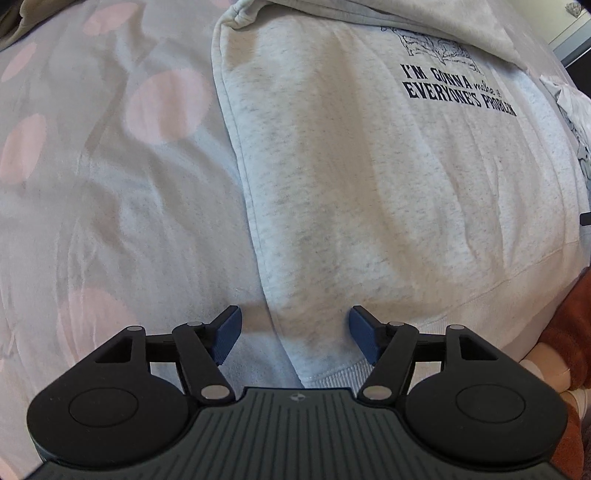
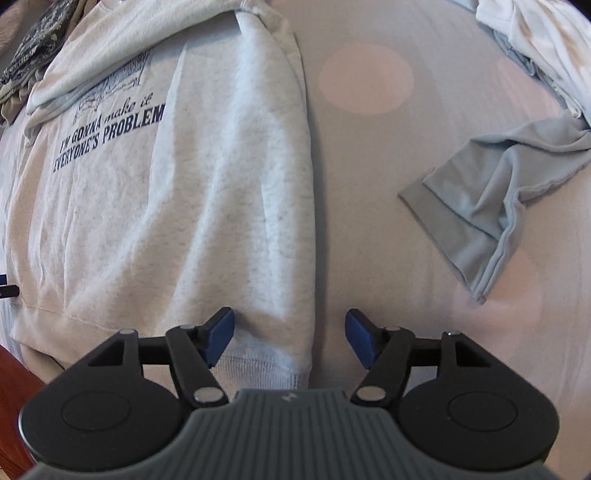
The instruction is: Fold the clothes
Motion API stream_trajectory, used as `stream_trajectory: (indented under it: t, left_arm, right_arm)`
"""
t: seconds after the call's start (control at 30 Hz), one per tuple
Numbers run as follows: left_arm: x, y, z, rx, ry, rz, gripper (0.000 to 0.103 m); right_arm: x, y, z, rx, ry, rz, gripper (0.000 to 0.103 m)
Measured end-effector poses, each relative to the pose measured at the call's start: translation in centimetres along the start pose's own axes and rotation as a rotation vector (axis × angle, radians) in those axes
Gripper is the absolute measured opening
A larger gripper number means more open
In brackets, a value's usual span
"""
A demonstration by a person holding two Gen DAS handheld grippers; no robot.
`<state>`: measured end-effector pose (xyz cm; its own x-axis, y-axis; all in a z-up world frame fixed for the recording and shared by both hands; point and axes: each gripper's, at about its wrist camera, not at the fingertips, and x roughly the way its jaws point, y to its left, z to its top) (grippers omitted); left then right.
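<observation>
1. Grey sweatshirt (image 1: 369,192) lies flat on the bed sheet (image 1: 110,184), light with pink dots. Long axis runs bottom to top of both frames: ribbed hem at the bottom by the grippers, neck end toward the top.
2. Print "I'M GONNA make it EVERYONE'S PROBLEM" (image 2: 110,136) faces up. It sits upper right in the left wrist view and upper left in the right wrist view.
3. One sleeve is folded in lengthwise over the body, and shows centre frame in the right wrist view.
4. Left gripper (image 1: 294,334) has its jaws spread, holding nothing, low over the hem corner at the sweatshirt's left edge, bottom centre.
5. Right gripper (image 2: 289,338) also has its jaws apart and empty, straddling the hem corner at the sweatshirt's right edge, bottom centre.
6. Grey garment (image 2: 491,199) lies crumpled at right in the right wrist view, well apart from the sweatshirt. White cloth (image 2: 535,33) sits upper right.
</observation>
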<state>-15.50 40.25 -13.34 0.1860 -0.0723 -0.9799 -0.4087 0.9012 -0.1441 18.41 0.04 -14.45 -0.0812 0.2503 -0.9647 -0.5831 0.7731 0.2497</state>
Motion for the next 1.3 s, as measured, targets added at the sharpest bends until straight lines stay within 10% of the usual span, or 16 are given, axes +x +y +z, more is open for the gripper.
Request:
stream_trajectory:
  t: [0.1,0.27,0.87,1.3]
  left_arm:
    - [0.1,-0.9,-0.1,0.050,0.004,0.019,0.058]
    - [-0.8,-1.2,-0.6,0.061,-0.040,-0.026,0.014]
    - [-8.0,2.4,5.5,-0.083,-0.381,-0.029,0.004]
    - [-1.2,3.5,9.1,-0.084,-0.363,0.088,0.011]
  right_arm:
    - [0.4,1.2,-0.4,-0.075,0.033,-0.010,0.054]
    - [-0.5,1.2,-1.1,-0.095,0.008,-0.002,0.014]
    - [-9.6,-0.8,6.3,0.035,-0.523,0.118,0.010]
    - [-1.9,-4.4,8.6,0.145,-0.524,0.109,0.015]
